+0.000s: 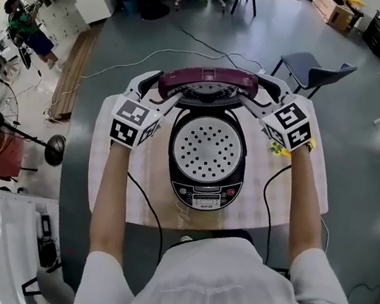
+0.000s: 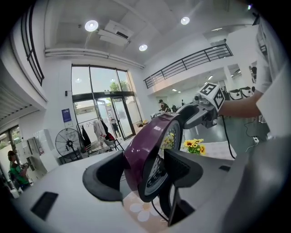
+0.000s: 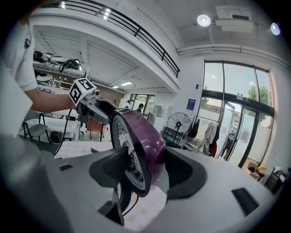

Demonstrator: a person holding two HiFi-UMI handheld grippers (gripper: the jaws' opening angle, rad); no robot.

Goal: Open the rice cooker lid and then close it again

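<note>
On the table [image 1: 306, 184], the left gripper [image 1: 167, 99] clamps the left edge of the purple lid [image 1: 208, 80], which stands upright behind the open rice cooker [image 1: 201, 197], and the right gripper [image 1: 249, 106] clamps its right edge.

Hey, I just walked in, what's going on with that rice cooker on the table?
A person is working a rice cooker on a table with a handheld gripper in each hand. The purple lid is swung up and stands open at the back. The left gripper and the right gripper are each clamped on the lid, one at either side. Inside the cooker a tray with holes shows. The lid is not yet closed again.
</note>
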